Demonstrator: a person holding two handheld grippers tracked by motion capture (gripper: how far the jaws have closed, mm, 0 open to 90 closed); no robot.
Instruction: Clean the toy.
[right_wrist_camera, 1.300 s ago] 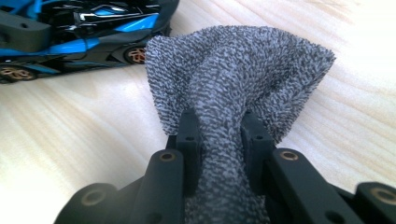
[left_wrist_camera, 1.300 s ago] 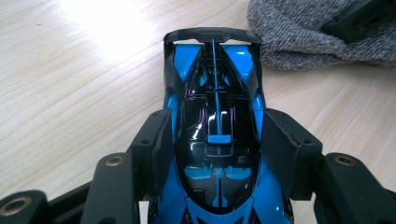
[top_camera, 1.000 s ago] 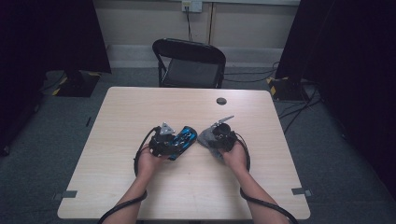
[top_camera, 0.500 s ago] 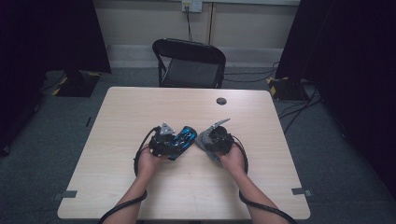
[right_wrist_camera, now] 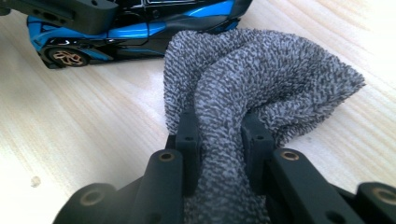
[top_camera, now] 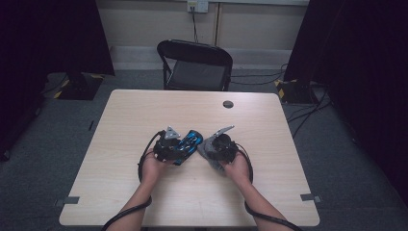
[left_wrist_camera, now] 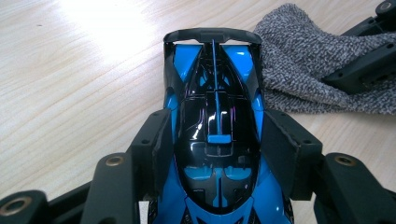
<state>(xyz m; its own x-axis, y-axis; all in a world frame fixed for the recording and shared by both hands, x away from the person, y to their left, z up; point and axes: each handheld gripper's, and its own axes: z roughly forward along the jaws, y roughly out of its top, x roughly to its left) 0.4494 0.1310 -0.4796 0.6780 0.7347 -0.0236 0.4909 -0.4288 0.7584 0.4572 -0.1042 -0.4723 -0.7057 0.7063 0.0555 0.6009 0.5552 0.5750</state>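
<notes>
Toy car (left_wrist_camera: 215,135) clamped in left gripper (left_wrist_camera: 215,154); grey cloth (right_wrist_camera: 261,84) pinched in right gripper (right_wrist_camera: 222,149), bunched beside car tail. Wiping seemingly underway, finish undetermined.

Black tongs (left_wrist_camera: 219,154) with brass screws, black cables.

On the worktop (top_camera: 120,144), near its middle and toward the person's side, a toy car (top_camera: 187,141) lies between the jaws of the left gripper (top_camera: 168,144). Just to its right sits a cloth (top_camera: 206,148), bunched between the jaws of the right gripper (top_camera: 222,147) and touching the car's far end. A small round cap (top_camera: 228,104) lies farther back on the worktop, and a chair (top_camera: 195,65) stands behind it.
</notes>
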